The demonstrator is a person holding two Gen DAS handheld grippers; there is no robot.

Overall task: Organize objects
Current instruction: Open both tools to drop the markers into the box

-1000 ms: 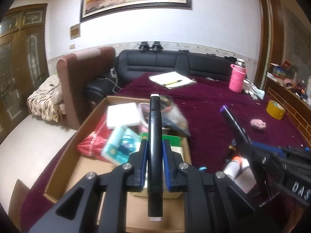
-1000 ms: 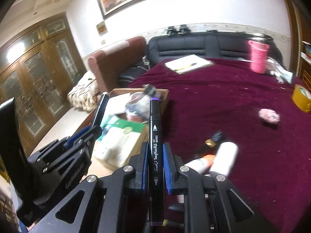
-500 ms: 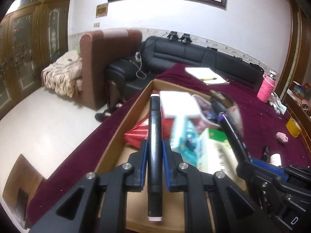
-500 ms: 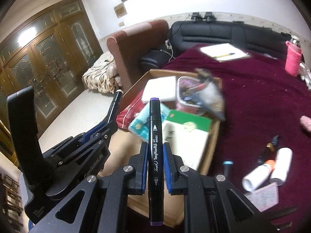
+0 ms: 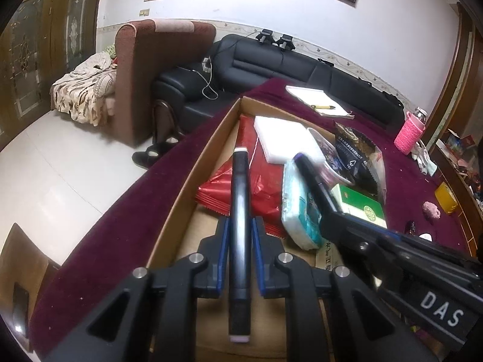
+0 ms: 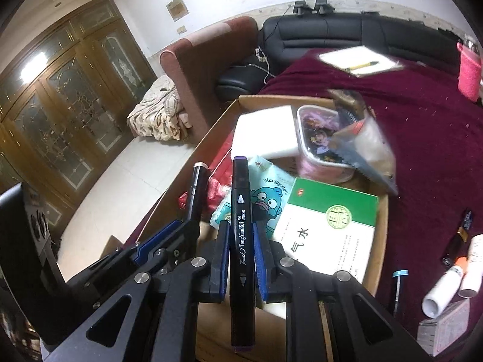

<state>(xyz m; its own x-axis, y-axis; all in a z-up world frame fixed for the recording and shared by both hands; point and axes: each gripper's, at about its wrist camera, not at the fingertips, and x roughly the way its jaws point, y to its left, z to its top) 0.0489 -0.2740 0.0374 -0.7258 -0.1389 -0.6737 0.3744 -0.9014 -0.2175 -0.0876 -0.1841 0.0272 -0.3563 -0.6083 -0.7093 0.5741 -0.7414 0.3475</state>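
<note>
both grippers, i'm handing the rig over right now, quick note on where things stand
Left gripper: shut on a black marker.
Right gripper: shut on a purple-capped marker.
Both markers hang over the cardboard box, neither dropped in.
Done: box holds a red bag, white block, green box.
Left: release both markers, then gather the pen and tubes on the cloth.

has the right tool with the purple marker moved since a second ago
Yes. The right tool with its marker has swung from over the red tablecloth to over the cardboard box.
</note>
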